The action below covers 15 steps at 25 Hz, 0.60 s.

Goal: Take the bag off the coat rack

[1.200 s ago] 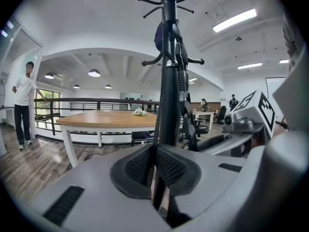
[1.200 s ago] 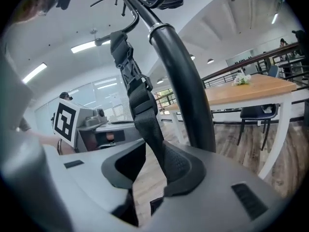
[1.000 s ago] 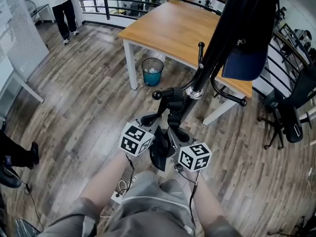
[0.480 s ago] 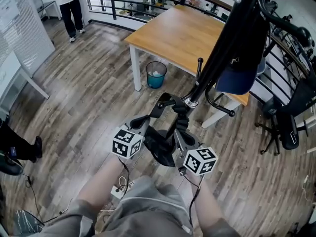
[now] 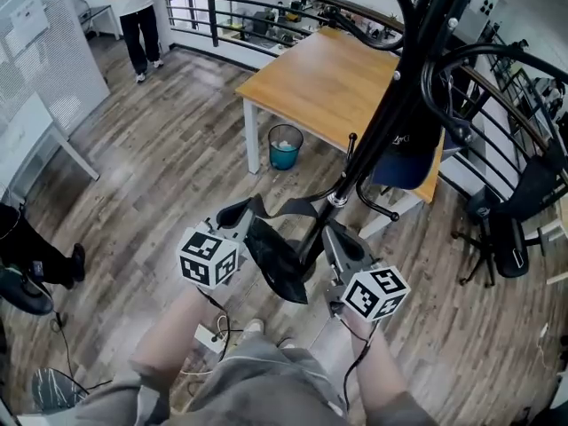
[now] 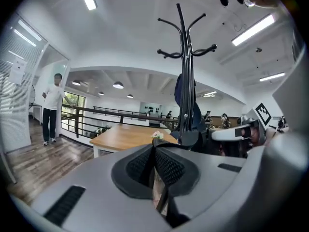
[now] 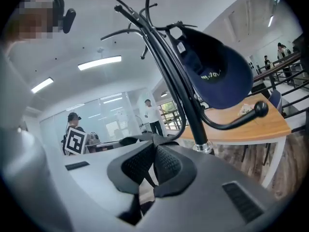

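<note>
A black bag (image 5: pixel 280 269) hangs low between my two grippers, right beside the black coat rack pole (image 5: pixel 390 114). Its strap (image 5: pixel 297 207) runs from one gripper to the other. My left gripper (image 5: pixel 236 215) is shut on the strap's left end; a thin dark strap (image 6: pixel 163 197) shows below its closed pads (image 6: pixel 169 166). My right gripper (image 5: pixel 335 235) is shut on the right end, close to the pole, with strap (image 7: pixel 147 177) showing under its pads (image 7: pixel 166 163). A navy cap (image 5: pixel 404 153) hangs on a rack arm above; the same cap (image 7: pixel 217 76) fills the right gripper view.
A wooden table (image 5: pixel 328 78) stands behind the rack with a teal bin (image 5: pixel 284 146) under it. Black office chairs (image 5: pixel 515 211) crowd the right. A person (image 5: pixel 142 16) stands far left by the railing. A power strip (image 5: pixel 213 335) lies near my feet.
Both grippers have spread apart, the left going left and the right going right. The bag's strap is now stretched between them and the bag hangs lower beside the pole.
</note>
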Motion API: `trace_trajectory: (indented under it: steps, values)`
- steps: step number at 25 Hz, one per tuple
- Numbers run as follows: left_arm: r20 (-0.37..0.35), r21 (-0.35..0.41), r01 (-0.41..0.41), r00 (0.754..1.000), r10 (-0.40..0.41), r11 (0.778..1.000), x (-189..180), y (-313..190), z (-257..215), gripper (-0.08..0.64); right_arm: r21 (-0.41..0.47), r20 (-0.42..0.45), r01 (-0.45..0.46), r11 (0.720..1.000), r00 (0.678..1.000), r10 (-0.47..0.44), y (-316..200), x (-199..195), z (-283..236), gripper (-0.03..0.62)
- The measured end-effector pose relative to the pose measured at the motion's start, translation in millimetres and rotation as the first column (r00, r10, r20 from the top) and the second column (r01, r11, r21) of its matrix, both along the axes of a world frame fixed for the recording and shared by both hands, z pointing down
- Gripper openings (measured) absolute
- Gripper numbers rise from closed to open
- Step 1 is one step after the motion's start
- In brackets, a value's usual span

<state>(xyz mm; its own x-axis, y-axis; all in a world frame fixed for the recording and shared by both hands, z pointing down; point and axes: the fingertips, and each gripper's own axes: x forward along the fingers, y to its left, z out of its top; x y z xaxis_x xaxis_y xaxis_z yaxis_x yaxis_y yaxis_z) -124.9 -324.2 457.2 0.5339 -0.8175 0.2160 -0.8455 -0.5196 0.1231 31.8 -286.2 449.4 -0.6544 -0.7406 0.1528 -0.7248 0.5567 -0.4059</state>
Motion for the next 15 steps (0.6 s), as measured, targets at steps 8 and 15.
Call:
trace_trajectory:
  steps: [8, 15]
  values:
    - [0.001, 0.128, -0.034, 0.999, 0.034, 0.991, -2, 25, -105, 0.015, 0.118, 0.065, -0.035, 0.992, 0.998, 0.028, 29, 17, -97, 0.032]
    - [0.018, 0.222, -0.118, 0.993, 0.117, 0.968, 27, 52, -175, 0.015, 0.248, 0.071, -0.111, 0.962, 0.993, 0.097, 63, 51, -174, 0.031]
